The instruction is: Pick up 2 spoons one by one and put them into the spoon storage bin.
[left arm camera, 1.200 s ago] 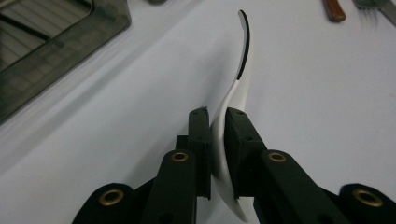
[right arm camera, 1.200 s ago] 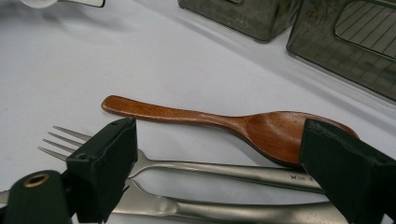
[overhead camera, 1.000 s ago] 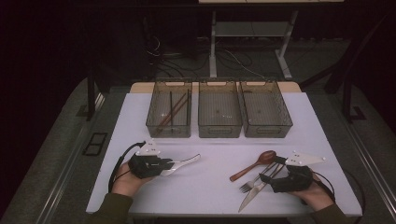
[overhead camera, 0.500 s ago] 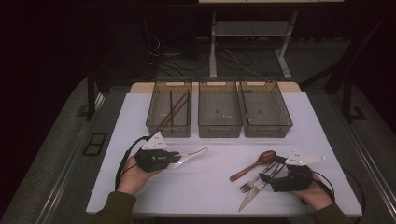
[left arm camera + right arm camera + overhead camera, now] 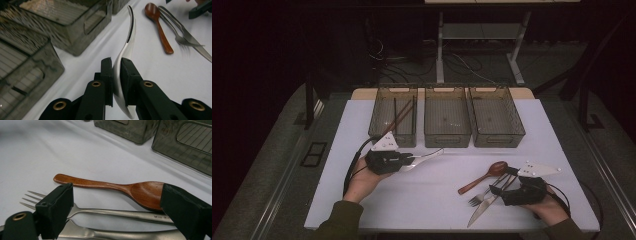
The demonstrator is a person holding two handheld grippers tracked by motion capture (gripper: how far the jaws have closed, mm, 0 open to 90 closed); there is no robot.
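My left gripper (image 5: 409, 161) is shut on the handle of a pale silver spoon (image 5: 426, 158), which it holds above the white table just in front of the left bin. In the left gripper view the spoon (image 5: 128, 40) stands on edge between the pads of the left gripper (image 5: 116, 62), bowl end pointing away. My right gripper (image 5: 502, 182) rests open at the table's front right. Its jaws of the right gripper (image 5: 118, 188) stand wide over a wooden spoon (image 5: 105, 185), a metal fork (image 5: 112, 212) and a knife (image 5: 112, 233), touching none that I can tell.
Three smoky see-through bins stand in a row at the back: the left bin (image 5: 379, 117) holds brown chopsticks (image 5: 398, 120), beside the middle bin (image 5: 447, 135) and the right bin (image 5: 499, 137). The wooden spoon (image 5: 482, 178), fork (image 5: 482, 195) and knife (image 5: 477, 214) lie together at front right.
My left gripper has risen and moved toward the bins with the pale spoon in it. The right gripper has stayed in place.
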